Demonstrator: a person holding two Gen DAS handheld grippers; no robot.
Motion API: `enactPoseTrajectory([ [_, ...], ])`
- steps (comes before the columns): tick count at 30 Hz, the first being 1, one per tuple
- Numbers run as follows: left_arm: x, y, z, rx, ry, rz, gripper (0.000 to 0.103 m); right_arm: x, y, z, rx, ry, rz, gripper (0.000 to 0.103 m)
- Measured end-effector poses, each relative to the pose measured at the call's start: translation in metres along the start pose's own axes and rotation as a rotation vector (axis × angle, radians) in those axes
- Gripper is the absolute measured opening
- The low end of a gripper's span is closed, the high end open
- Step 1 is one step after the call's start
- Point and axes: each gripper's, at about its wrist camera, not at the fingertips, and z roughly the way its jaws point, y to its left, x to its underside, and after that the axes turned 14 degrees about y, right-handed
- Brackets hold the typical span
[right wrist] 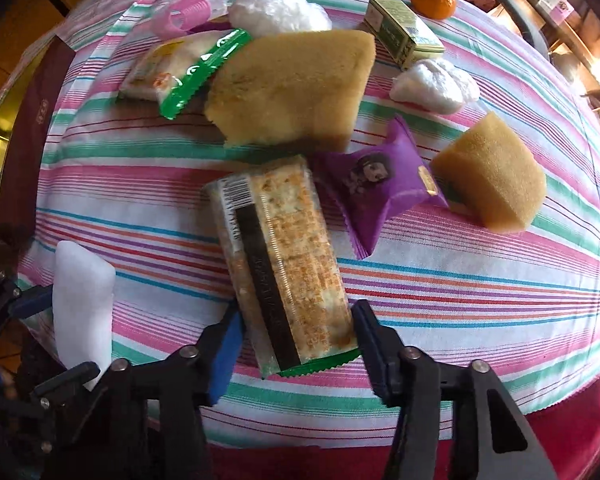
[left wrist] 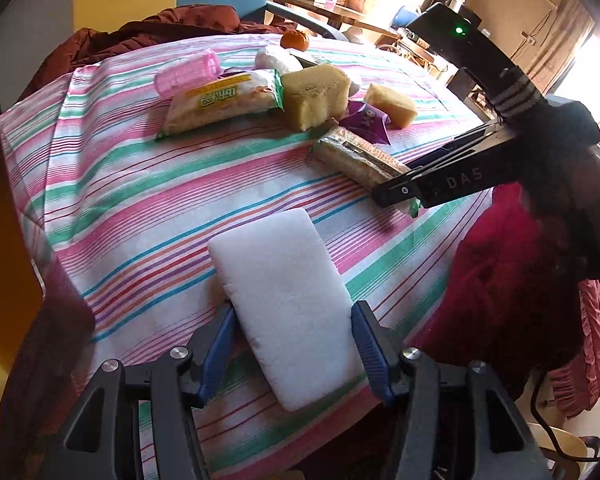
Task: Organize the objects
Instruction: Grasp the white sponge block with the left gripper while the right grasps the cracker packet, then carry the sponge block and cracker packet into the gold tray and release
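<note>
On the striped surface (left wrist: 148,184) our left tongs (left wrist: 292,344) hold a white foam block (left wrist: 284,304), right tongs (right wrist: 296,340) pinch a cracker pack (right wrist: 284,256), the pile still unsorted.

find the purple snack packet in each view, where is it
Left wrist view: the purple snack packet lies right of centre in the upper part, between the large sponge block and the small sponge block.
Right wrist view: the packet lies right of centre.
Shared landmark: the large sponge block, up-left of the packet in both.
</note>
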Motion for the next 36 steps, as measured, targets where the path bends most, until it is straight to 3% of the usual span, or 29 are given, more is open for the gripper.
enactPoseTrajectory([
  [2,-0.007,0.007,0.001,0.004,-0.019,-0.004,0.058,0.006,0.003,-0.004,-0.004,-0.018,0.003,0.052],
  [5,0.011,0.012,-0.024,0.025,-0.072,-0.013,0.058,0.016,0.007,-0.014,-0.04,-0.062,0.004,0.051],
  [10,0.019,0.025,-0.06,0.041,-0.177,-0.046,0.058,0.037,0.014,-0.042,-0.145,-0.17,-0.012,0.048],
  [14,0.029,0.053,-0.093,0.029,-0.261,-0.129,0.058,0.042,0.047,-0.062,-0.188,-0.236,-0.042,0.048],
  [21,0.051,0.132,-0.147,-0.119,-0.373,-0.285,0.058,0.016,0.121,-0.093,-0.258,-0.339,-0.131,0.048],
  [28,0.061,0.222,-0.161,-0.3,-0.352,-0.418,0.059,-0.014,0.221,-0.111,-0.305,-0.369,-0.257,0.048],
  [35,0.084,0.298,-0.146,-0.35,-0.273,-0.596,0.072,-0.035,0.32,-0.076,-0.342,-0.286,-0.367,0.051],
  [36,0.089,0.303,-0.144,-0.347,-0.266,-0.616,0.076,-0.035,0.332,-0.07,-0.362,-0.265,-0.388,0.061],
])
